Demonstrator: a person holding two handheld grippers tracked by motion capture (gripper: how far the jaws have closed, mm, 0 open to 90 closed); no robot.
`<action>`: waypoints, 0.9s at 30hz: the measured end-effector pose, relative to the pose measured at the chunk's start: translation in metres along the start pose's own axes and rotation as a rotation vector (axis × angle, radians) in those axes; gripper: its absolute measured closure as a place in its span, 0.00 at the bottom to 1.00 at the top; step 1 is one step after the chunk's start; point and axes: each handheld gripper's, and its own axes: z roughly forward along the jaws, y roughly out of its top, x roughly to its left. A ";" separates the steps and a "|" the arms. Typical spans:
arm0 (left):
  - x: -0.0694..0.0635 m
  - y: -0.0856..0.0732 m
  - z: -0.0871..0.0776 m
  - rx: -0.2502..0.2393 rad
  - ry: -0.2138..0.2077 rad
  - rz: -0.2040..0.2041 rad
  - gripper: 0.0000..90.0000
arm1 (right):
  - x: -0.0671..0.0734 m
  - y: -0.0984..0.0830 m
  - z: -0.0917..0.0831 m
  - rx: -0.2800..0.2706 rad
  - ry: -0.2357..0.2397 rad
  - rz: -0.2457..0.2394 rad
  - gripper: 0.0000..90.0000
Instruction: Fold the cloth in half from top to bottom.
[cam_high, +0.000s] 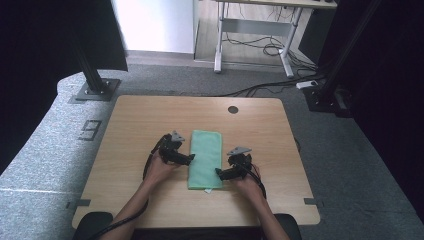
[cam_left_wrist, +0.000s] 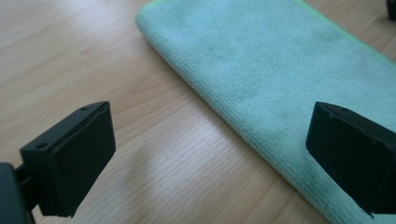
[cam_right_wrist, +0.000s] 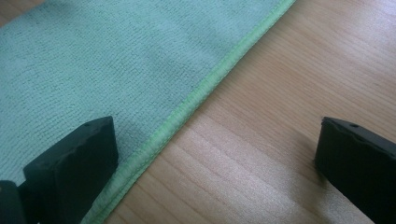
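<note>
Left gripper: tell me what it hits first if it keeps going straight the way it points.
Most likely the green cloth. The left gripper points at the cloth's folded long edge, jaws open and straddling that edge over the table. How high the jaws sit above the wood is unclear.

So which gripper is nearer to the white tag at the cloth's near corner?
Right. The right gripper sits at the cloth's right edge, close to the white tag. The left gripper is at the left edge, farther up the cloth.
</note>
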 end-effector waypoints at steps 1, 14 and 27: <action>-0.002 0.000 0.004 0.025 0.013 0.018 0.02 | 0.000 0.000 0.000 0.000 0.000 0.000 0.00; -0.006 -0.027 -0.008 0.062 0.000 0.001 0.03 | 0.021 -0.002 -0.005 0.016 0.018 -0.019 0.01; -0.017 -0.054 -0.030 0.036 -0.013 -0.016 0.03 | 0.057 -0.014 -0.020 0.025 0.054 -0.056 0.07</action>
